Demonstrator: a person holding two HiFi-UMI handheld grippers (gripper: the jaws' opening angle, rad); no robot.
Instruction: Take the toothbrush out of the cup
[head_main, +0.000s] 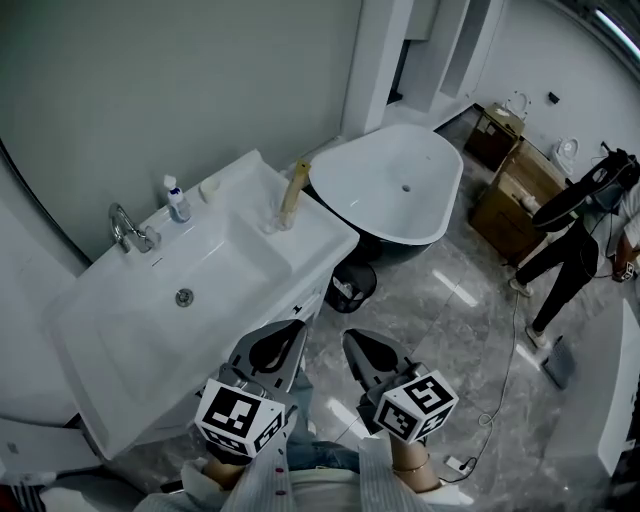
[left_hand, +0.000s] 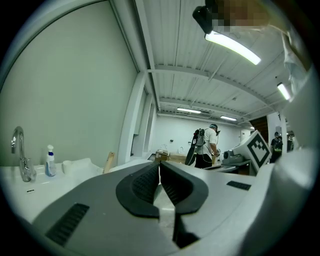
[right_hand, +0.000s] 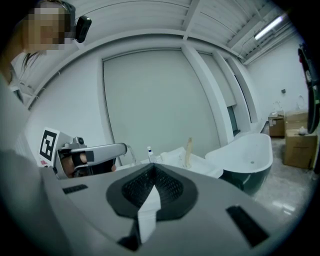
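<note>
Evidently light and stiff, the toothbrush (head_main: 293, 188) leans in its clear, probably fragile cup (head_main: 276, 218) at twelve o'clock, well beyond both tools; pinch the upper handle. The left tool (head_main: 292, 332) and right tool (head_main: 356, 344) are closed and empty.

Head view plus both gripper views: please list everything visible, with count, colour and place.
washbasin: one, white, left, against the wall
faucet: one, chrome, back left edge of the washbasin
bottle: one, white with a blue cap, right of the faucet
cup: one, clear, back right corner of the washbasin
toothbrush: one, tan, standing tilted in the cup
bathtub: one, white inside and dark outside, right of the washbasin
bin: one, black, on the floor between washbasin and bathtub
boxes: several, brown, beyond the bathtub
person: one, dark trousers, far right
left hand-held gripper: one, grey, jaws together, empty
right hand-held gripper: one, grey, jaws together, empty
</note>
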